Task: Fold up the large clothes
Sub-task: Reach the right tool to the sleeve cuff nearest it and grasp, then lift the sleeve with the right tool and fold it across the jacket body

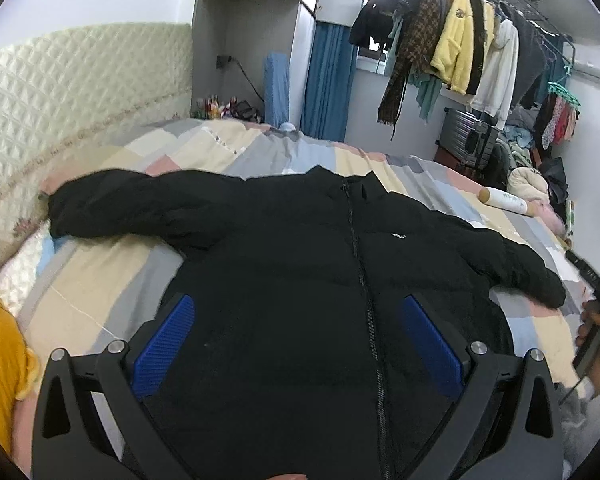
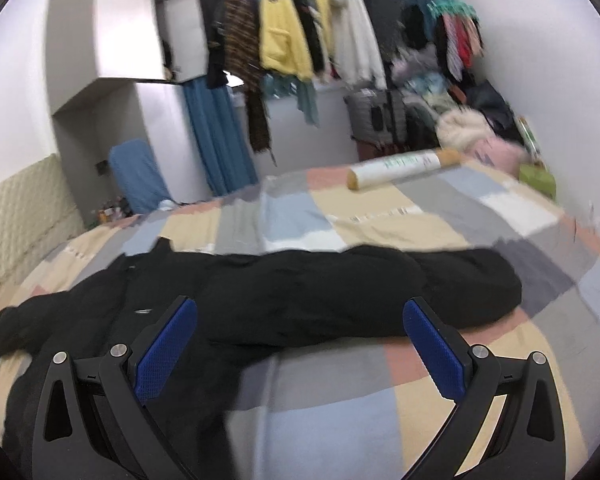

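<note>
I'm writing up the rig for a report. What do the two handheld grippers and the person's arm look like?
Both look alike: the left gripper and right gripper have black angular frames with triangular cutouts and silver round bolts, and blue ribbed pads inside the jaws. No cables show on either gripper. A yellow sleeve with a frilled cuff shows at the left view's edge.

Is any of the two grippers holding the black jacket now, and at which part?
Nothing is held. The left gripper and the right gripper are both open above the black jacket, which lies flat on the bed.
</note>
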